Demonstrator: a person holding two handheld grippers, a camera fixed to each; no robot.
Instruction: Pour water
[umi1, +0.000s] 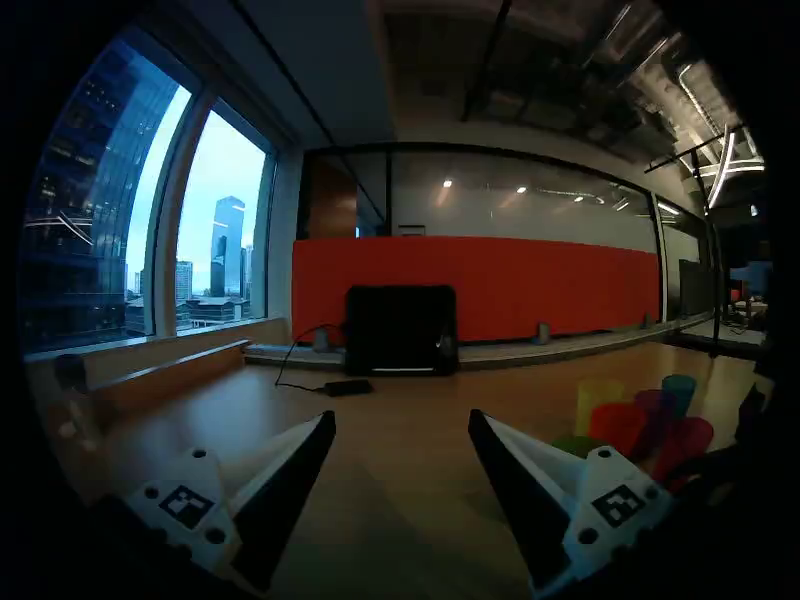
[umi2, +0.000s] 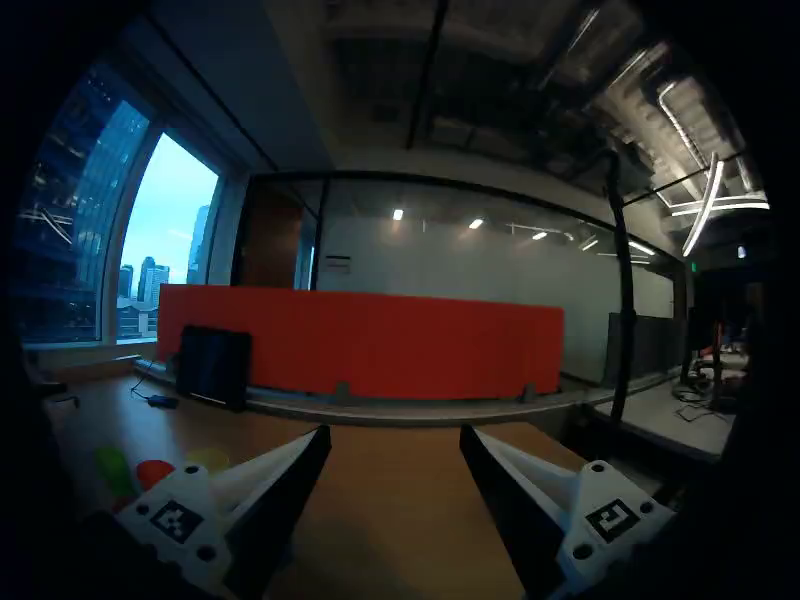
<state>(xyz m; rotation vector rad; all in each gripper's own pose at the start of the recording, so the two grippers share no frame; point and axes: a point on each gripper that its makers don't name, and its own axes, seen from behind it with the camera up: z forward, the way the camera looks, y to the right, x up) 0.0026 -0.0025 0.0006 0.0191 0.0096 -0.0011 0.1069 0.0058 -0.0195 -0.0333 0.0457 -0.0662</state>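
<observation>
Left gripper (umi1: 400, 415) and right gripper (umi2: 393, 430), both released and empty, over the tabletop (umi1: 400, 500); cups (umi1: 640, 420) at 4 o'clock in left gripper view.

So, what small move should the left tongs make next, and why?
Probably turn the left tongs rightward toward the coloured cups. It is open and empty, as is the right tongs, and the cups stand off to its right on the table.
</observation>
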